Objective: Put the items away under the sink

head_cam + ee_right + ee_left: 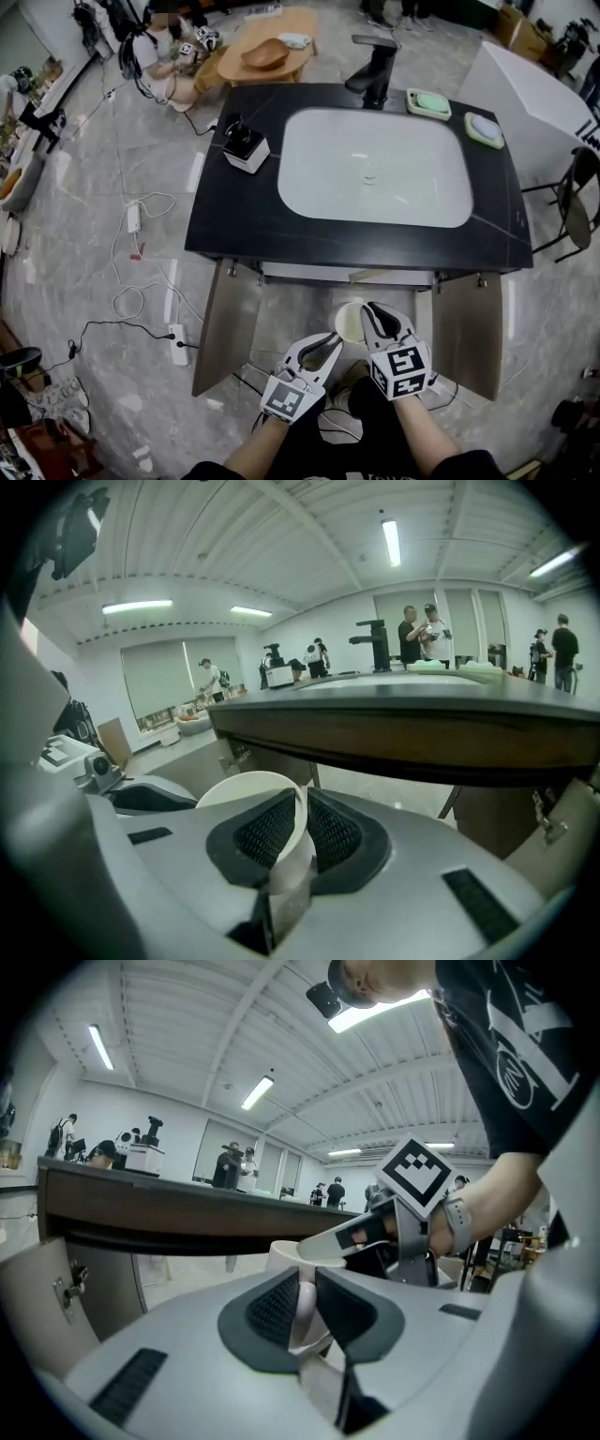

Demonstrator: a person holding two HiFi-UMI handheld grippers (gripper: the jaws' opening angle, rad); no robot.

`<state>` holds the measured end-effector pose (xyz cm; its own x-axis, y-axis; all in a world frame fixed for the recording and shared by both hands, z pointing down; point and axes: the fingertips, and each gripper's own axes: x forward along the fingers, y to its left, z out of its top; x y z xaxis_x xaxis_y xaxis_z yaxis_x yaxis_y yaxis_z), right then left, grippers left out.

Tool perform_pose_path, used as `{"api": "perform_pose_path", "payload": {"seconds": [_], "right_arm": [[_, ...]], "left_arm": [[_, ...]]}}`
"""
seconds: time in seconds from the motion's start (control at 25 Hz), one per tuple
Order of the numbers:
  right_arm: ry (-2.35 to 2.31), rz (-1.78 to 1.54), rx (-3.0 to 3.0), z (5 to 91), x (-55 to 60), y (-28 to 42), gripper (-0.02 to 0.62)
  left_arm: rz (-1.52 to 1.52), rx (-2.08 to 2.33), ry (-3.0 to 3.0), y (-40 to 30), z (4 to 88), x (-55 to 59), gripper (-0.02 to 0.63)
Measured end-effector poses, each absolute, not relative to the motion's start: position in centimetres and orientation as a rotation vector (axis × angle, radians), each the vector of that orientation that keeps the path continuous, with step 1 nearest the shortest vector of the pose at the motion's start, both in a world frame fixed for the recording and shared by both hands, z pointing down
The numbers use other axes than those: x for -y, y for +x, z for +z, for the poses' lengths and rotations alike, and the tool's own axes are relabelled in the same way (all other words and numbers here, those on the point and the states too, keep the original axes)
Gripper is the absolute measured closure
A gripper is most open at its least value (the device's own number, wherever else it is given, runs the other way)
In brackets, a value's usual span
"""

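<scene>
A white cup (349, 322) hangs in front of the open cabinet under the sink, held from both sides. My right gripper (371, 317) is shut on the cup's rim, the wall pinched between its pads (330, 832). In the right gripper view the cup (246, 790) opens to the left of the jaws. My left gripper (327, 348) is shut on a white rounded part at the cup's side, seemingly its handle (305, 1305). The left gripper view shows the cup (283, 1253) just past the jaws, with the right gripper (375, 1232) on its rim.
The black counter (225, 202) carries a white basin (375, 167), a black faucet (377, 67), two green soap dishes (428, 103) and a white box (247, 147). Both cabinet doors (223, 328) stand open. Cables and a power strip (178, 343) lie on the floor at left.
</scene>
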<state>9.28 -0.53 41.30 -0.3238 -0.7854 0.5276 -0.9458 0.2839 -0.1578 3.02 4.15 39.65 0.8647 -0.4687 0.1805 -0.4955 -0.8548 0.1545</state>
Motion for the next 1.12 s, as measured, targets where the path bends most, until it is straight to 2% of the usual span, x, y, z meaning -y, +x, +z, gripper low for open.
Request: {"api": "perform_pose_path", "payload": {"seconds": [0.8, 1.12], "right_arm": [[1.580, 0.499, 2.283, 67.6, 8.5, 10.4, 0.540], [1.658, 0.408, 2.300, 72.4, 10.1, 13.2, 0.540]], "left_arm": [[0.175, 0.835, 2.858, 4.4, 66.7, 3.5, 0.546], [0.074, 0.791, 2.851, 6.8, 71.7, 5.2, 0.548]]}}
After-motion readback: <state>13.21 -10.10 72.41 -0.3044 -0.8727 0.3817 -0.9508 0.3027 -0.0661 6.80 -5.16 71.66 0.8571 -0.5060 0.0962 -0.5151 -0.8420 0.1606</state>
